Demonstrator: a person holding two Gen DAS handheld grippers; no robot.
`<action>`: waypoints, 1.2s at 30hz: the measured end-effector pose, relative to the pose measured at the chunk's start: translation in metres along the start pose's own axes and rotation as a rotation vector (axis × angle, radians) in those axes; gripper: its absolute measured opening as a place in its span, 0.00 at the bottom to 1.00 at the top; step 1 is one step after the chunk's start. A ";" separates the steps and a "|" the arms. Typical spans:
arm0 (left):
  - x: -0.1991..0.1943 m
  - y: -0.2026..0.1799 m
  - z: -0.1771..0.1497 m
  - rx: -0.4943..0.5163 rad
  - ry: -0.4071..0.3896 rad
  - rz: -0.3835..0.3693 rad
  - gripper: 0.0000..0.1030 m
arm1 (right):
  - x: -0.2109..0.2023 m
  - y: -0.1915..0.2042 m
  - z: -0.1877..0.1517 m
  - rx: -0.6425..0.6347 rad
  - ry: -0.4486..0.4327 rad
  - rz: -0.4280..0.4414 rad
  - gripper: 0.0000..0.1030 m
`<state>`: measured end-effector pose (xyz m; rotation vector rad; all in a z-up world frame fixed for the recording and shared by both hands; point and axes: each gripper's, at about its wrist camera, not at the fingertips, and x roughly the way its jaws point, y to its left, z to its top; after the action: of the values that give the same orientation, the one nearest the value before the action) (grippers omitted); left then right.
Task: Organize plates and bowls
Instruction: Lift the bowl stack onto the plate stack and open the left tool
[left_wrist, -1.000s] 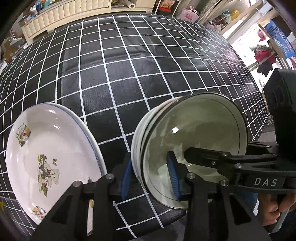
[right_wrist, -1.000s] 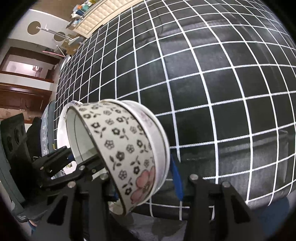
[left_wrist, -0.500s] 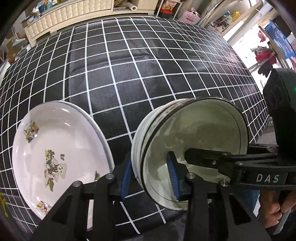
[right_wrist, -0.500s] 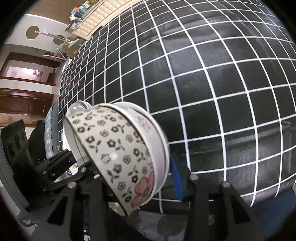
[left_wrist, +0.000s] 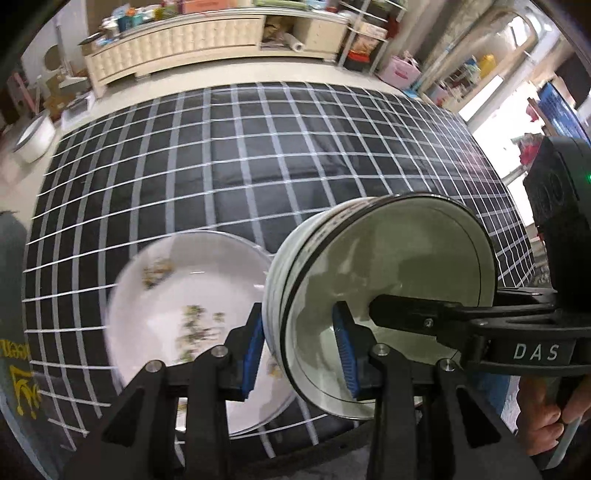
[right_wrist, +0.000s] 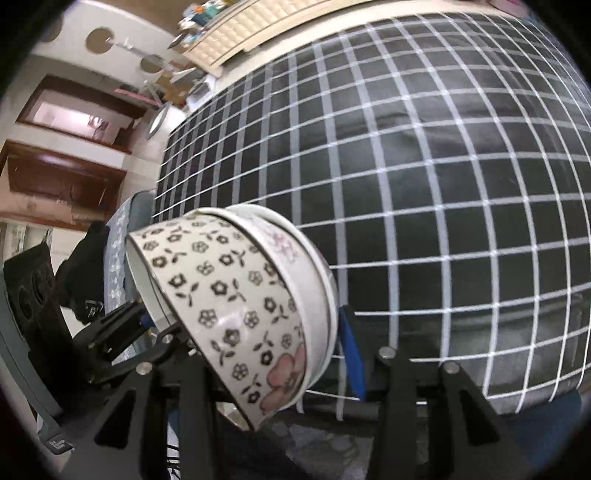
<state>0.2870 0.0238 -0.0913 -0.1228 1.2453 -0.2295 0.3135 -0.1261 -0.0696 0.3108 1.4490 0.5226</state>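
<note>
While both claws are reaching level over the checkered counter, the left claw is pinching the tipped bowl stack beside the plate, and the right claw is pinching those bowls too

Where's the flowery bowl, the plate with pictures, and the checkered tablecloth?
flowery bowl (right_wrist: 236, 306): right wrist view, patterned outer wall.
plate (left_wrist: 207, 280): left wrist view, white inside.
tablecloth (left_wrist: 229, 177): left wrist view, bare black square.
</note>
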 end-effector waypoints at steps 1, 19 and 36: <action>-0.005 0.007 0.000 -0.012 -0.007 0.009 0.34 | 0.003 0.005 0.001 -0.012 0.005 0.004 0.46; -0.009 0.102 -0.036 -0.162 0.025 0.042 0.34 | 0.078 0.062 0.009 -0.094 0.126 -0.005 0.46; 0.012 0.105 -0.038 -0.191 0.047 0.022 0.34 | 0.088 0.051 0.010 -0.097 0.134 -0.029 0.47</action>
<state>0.2657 0.1237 -0.1374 -0.2695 1.3139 -0.0939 0.3195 -0.0365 -0.1179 0.1808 1.5496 0.5970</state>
